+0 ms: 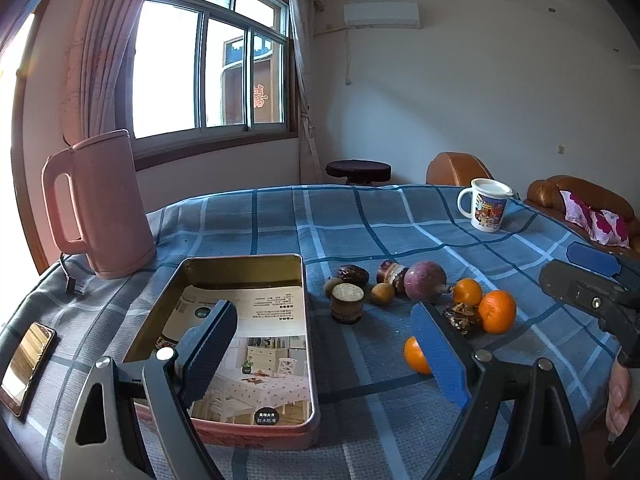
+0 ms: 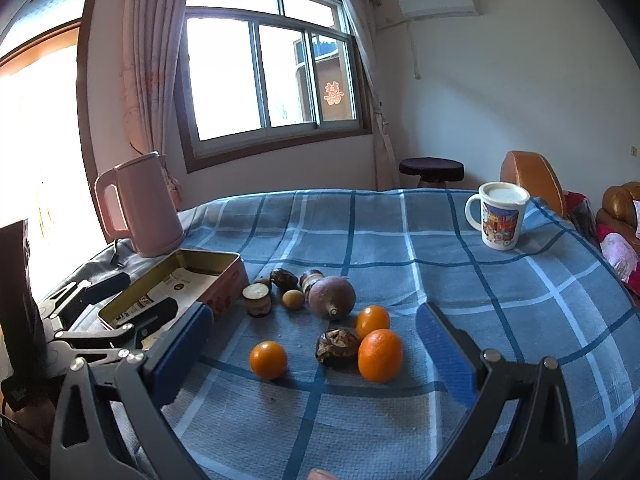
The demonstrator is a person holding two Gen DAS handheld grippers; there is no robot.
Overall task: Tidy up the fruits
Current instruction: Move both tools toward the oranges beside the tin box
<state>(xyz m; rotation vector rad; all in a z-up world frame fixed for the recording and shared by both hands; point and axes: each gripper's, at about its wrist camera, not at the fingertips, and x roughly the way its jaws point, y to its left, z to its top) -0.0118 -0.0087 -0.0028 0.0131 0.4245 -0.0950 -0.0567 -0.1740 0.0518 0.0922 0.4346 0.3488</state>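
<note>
Three oranges (image 2: 379,355) and mixed fruits (image 2: 331,295) lie loose on the plaid bench (image 2: 440,280), just right of the open tin (image 2: 224,276); left tongs (image 1: 326,354) released, hanging over the tin's right rim; right tongs (image 2: 320,354) released above the oranges; pink kettle (image 2: 140,208) behind the tin; mug (image 2: 502,216) far right.
</note>
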